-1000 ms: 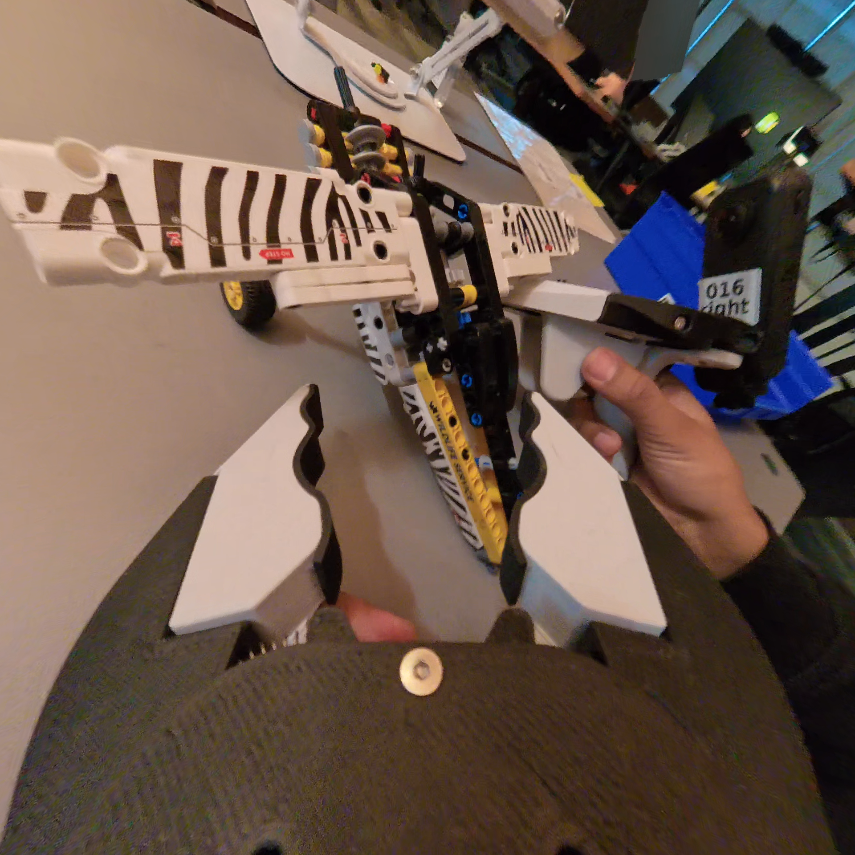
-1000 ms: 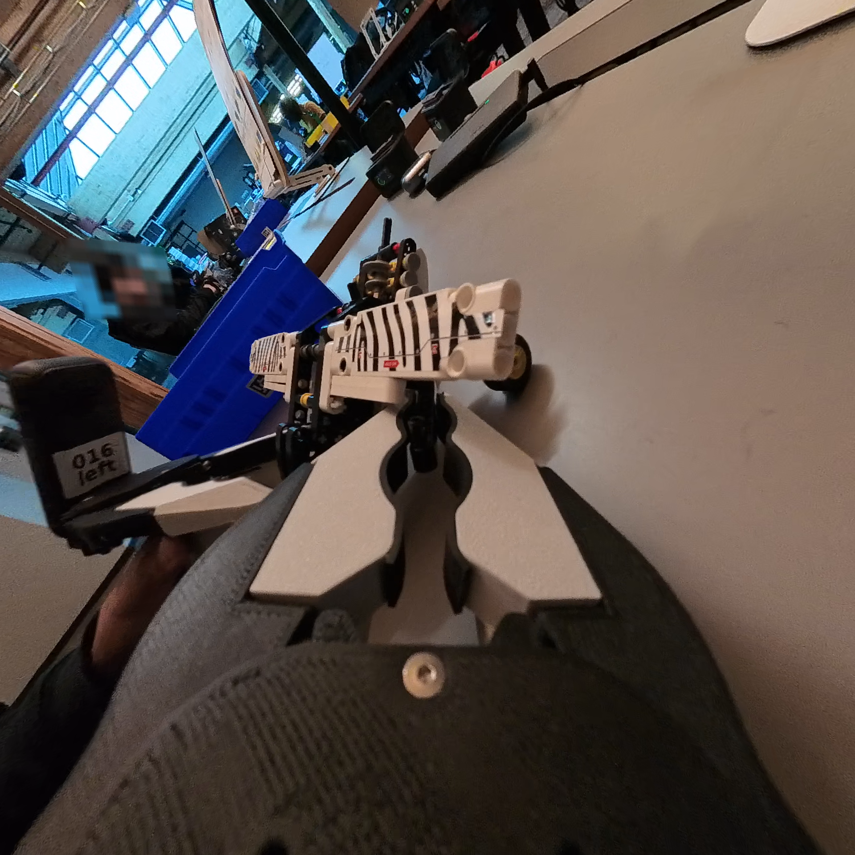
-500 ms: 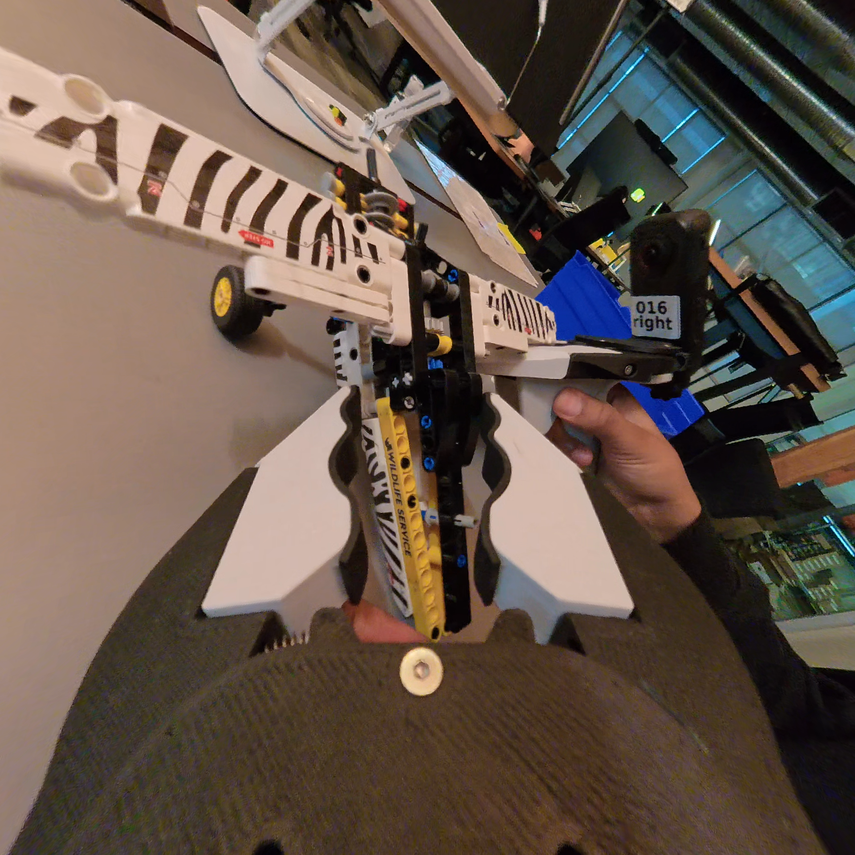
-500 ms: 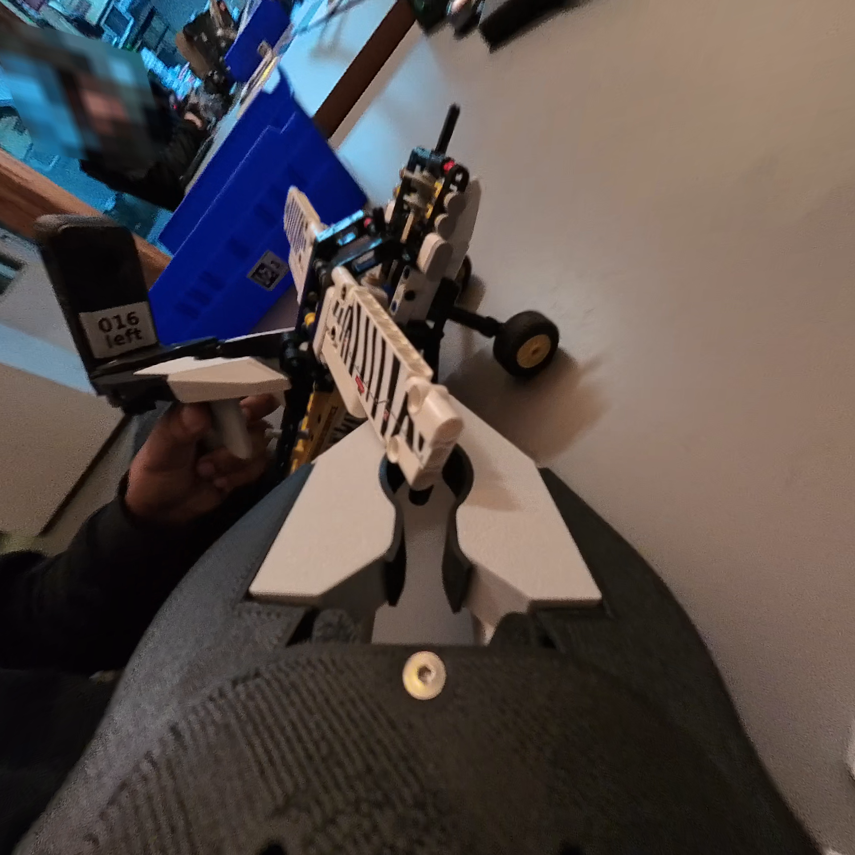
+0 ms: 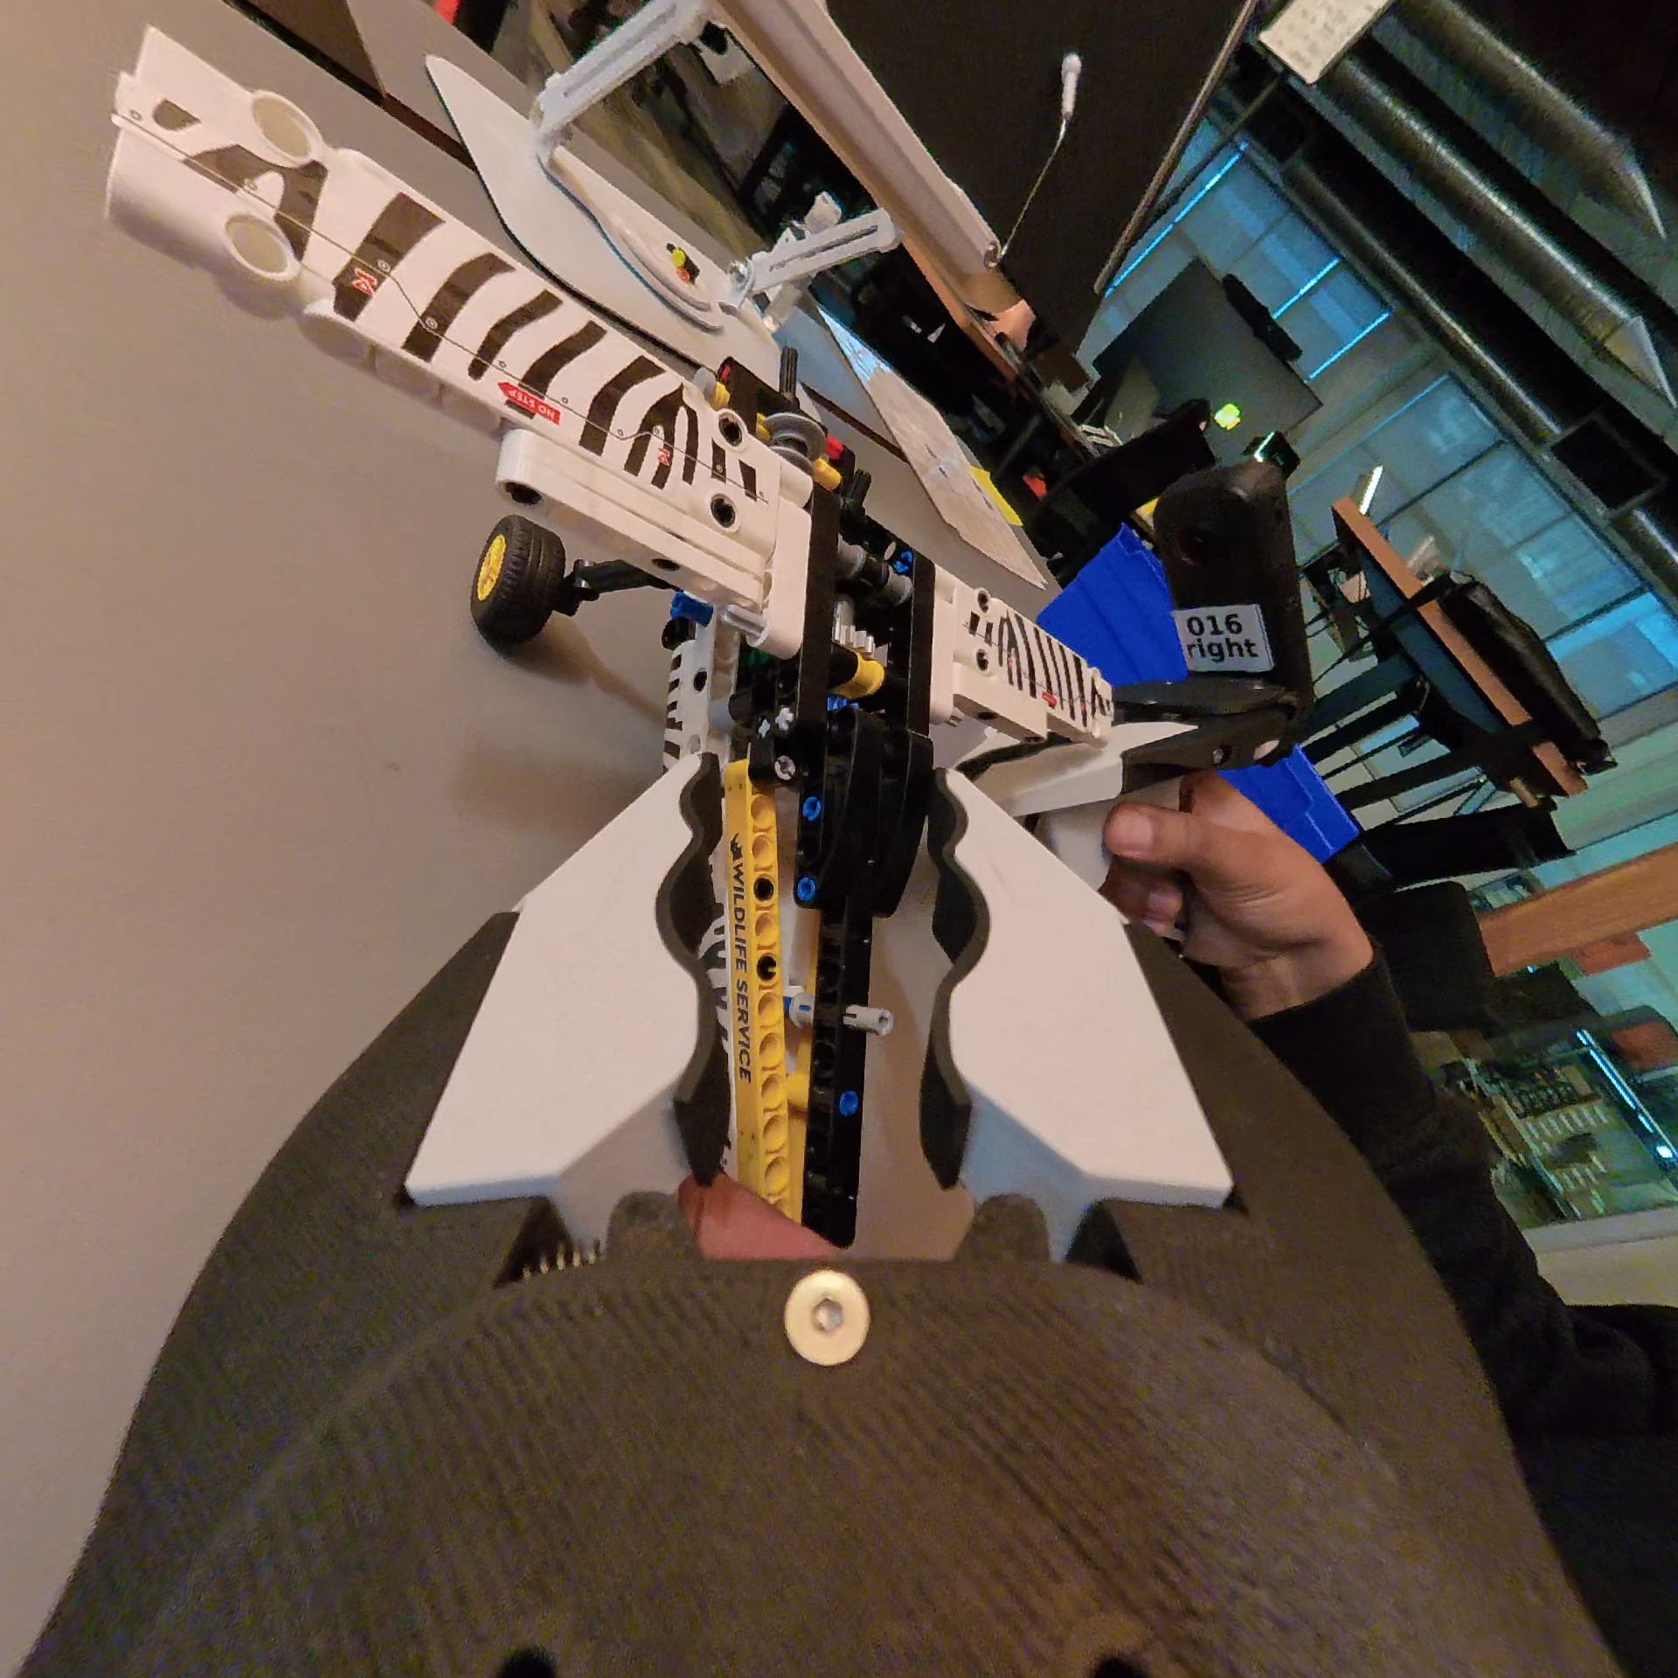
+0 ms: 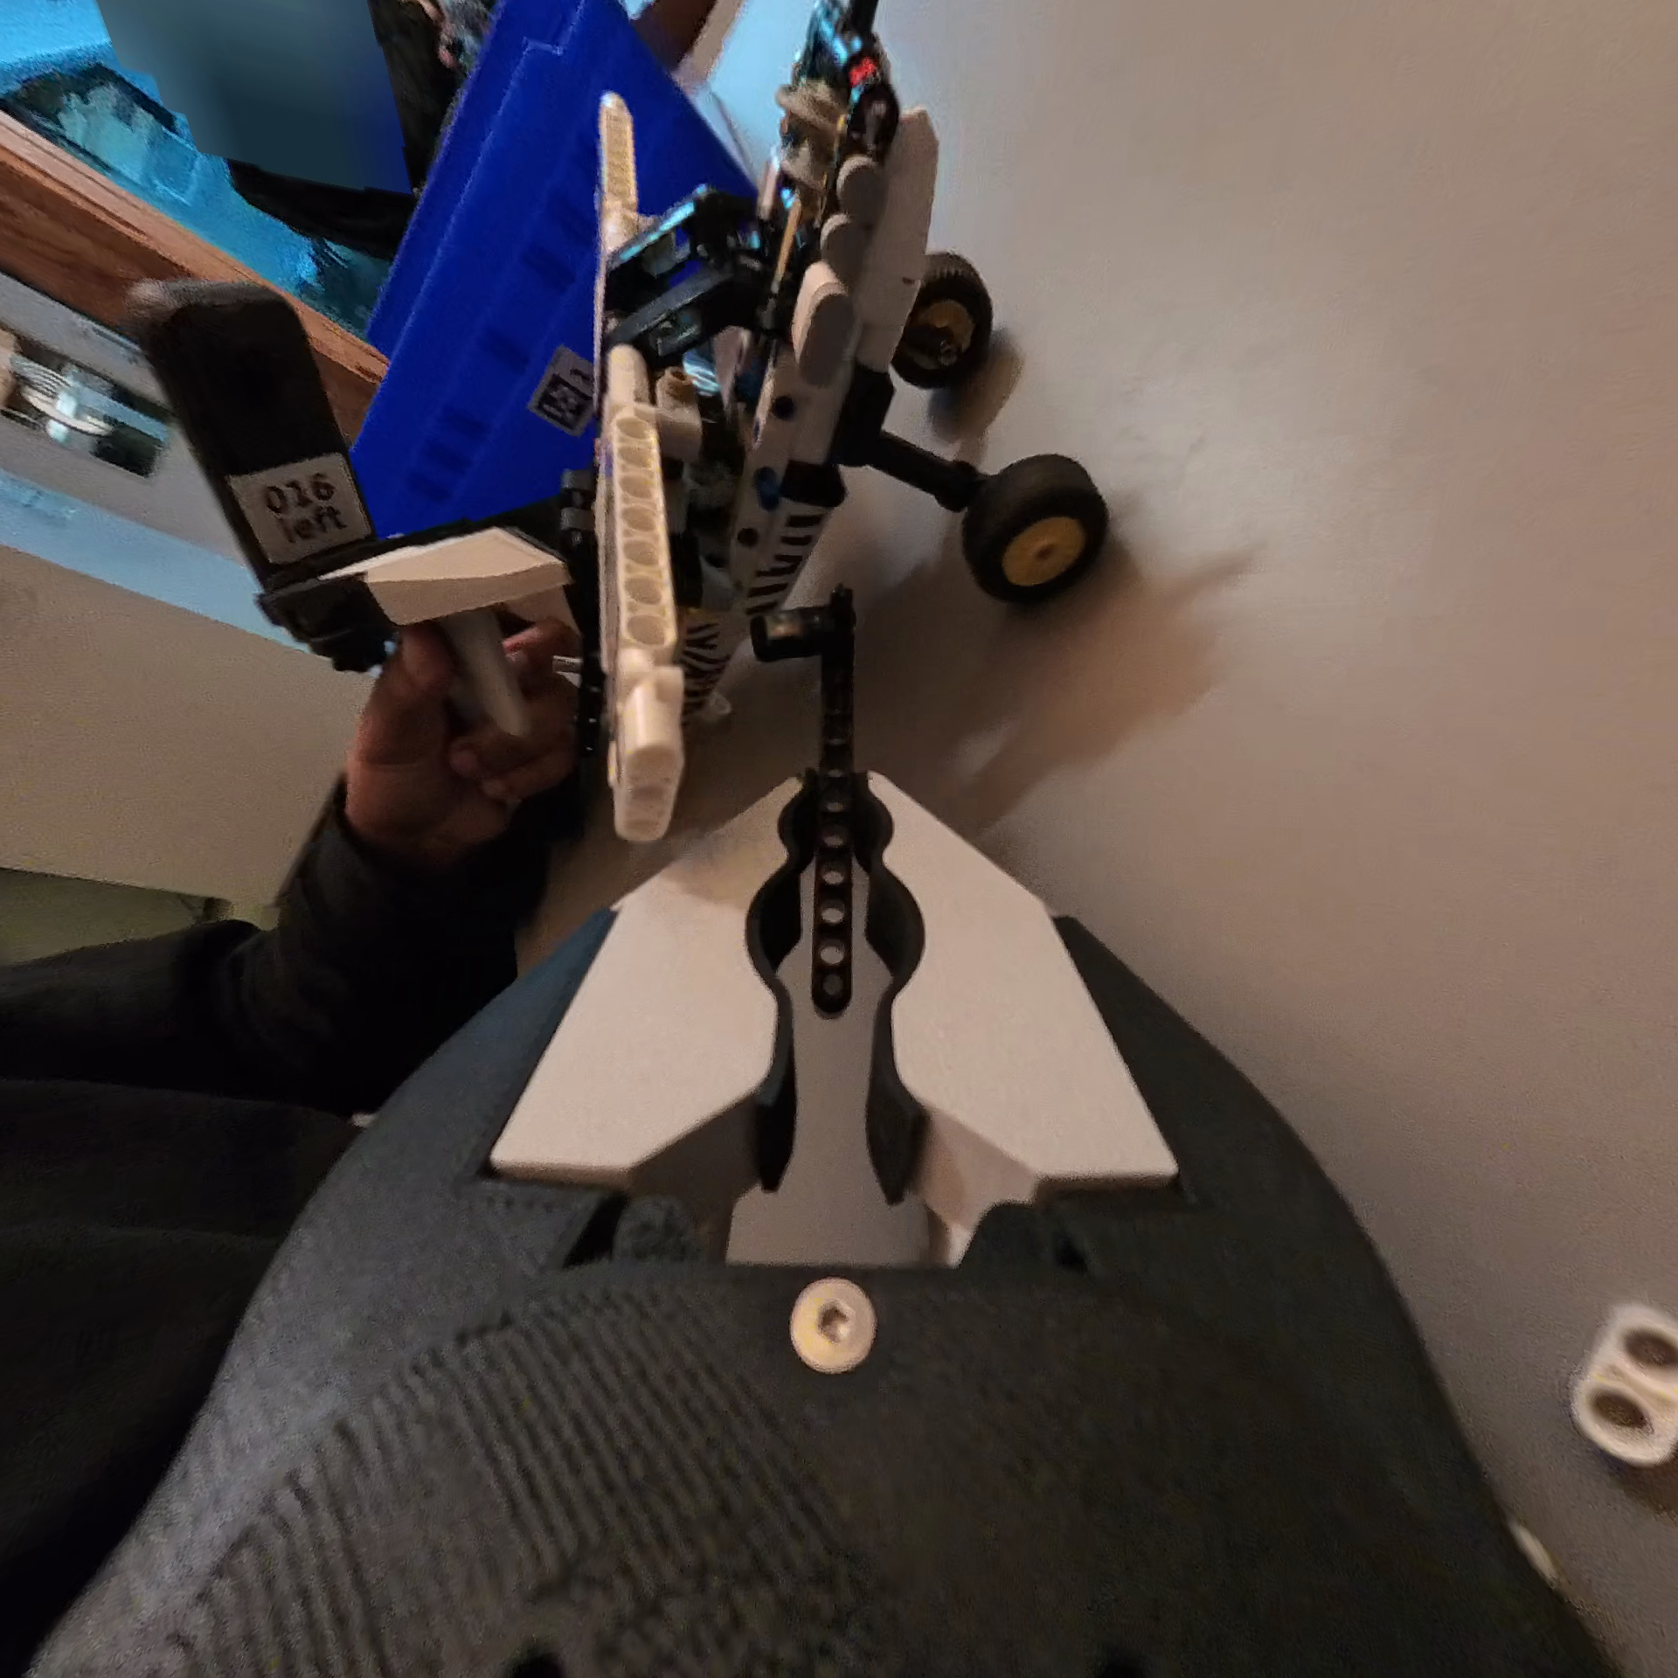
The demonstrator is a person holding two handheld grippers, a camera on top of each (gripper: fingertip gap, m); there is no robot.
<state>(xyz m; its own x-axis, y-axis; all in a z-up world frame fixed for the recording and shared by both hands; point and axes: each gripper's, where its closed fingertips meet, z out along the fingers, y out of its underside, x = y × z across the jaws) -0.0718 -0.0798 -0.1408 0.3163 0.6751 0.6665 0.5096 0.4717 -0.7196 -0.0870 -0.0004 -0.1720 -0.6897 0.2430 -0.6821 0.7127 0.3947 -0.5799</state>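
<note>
Left wrist view shows the left gripper point(image 5: 813, 799) with its fingers point(image 5: 626, 908) clamped on the rear body of a toy aeroplane point(image 5: 772, 654) built from plastic bricks, white with black zebra stripes. A yellow perforated beam point(image 5: 758, 981) and a black beam beside it run back between the fingers, whose dark pads press on either side of that bundle. The aeroplane is held up above the grey worktop point(image 5: 227, 817), its long striped wing point(image 5: 436, 309) reaching out over the surface and a black wheel with a yellow hub point(image 5: 513, 581) hanging close above it.

At the far wing tip, a hand point(image 5: 1244, 899) holds the right gripper point(image 6: 834, 799). In the right wrist view its fingers point(image 6: 944, 890) are closed almost together on a thin black perforated beam point(image 6: 834, 863), which passes between the tips and points out toward the aeroplane's underside. That beam looks separate from the model, though the blur leaves this unsure.

A blue bin point(image 6: 508, 300) stands toward the worktop's far edge, behind the aeroplane. A small white two-hole connector point(image 6: 1630, 1403) lies alone on the worktop near the right gripper's body. A flat white base plate with a white bracket point(image 5: 581, 209) rests on the worktop behind the wing.
</note>
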